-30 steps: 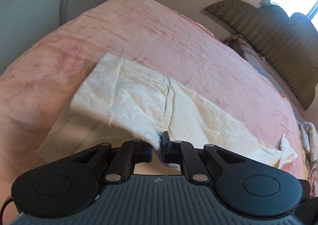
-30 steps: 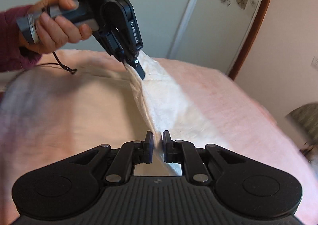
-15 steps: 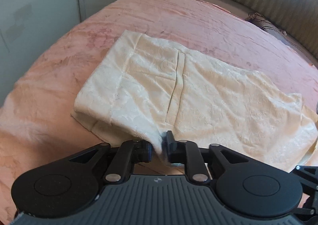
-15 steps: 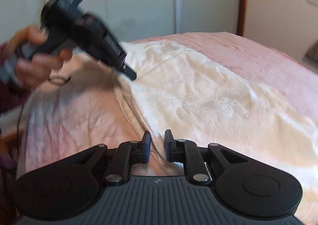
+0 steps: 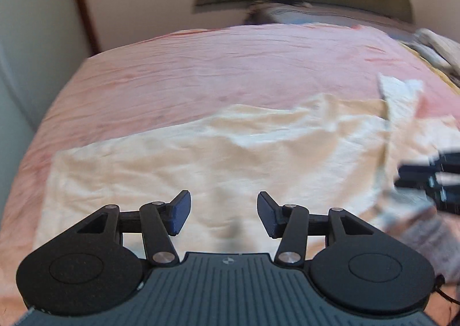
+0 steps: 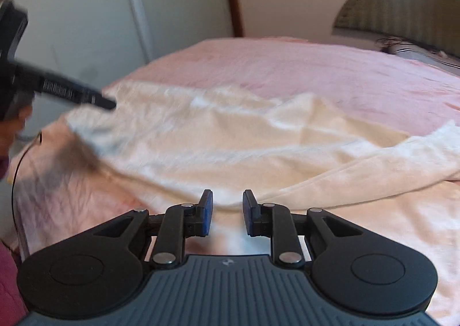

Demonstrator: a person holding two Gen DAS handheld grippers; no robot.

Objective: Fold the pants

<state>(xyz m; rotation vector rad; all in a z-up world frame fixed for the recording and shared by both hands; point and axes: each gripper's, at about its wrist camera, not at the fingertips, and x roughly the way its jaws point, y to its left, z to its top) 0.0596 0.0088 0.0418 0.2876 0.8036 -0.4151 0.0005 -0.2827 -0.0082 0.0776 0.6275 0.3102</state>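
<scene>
The cream pants (image 5: 218, 159) lie spread across the near half of the bed (image 5: 230, 67), which is covered in a wrinkled pink blanket; the cloth is rumpled, with soft ridges through its middle and one part folded over another toward the right in the right wrist view. A pale corner sticks up at the far right edge of the fabric in the left wrist view. The left gripper (image 5: 223, 212) hangs over the near edge of the pants with its fingers spread wide and nothing between them. The right gripper (image 6: 224, 212) sits at the near hem, fingers parted with a clear gap. Bare pink blanket stretches beyond the pants toward the headboard (image 6: 402, 9).
</scene>
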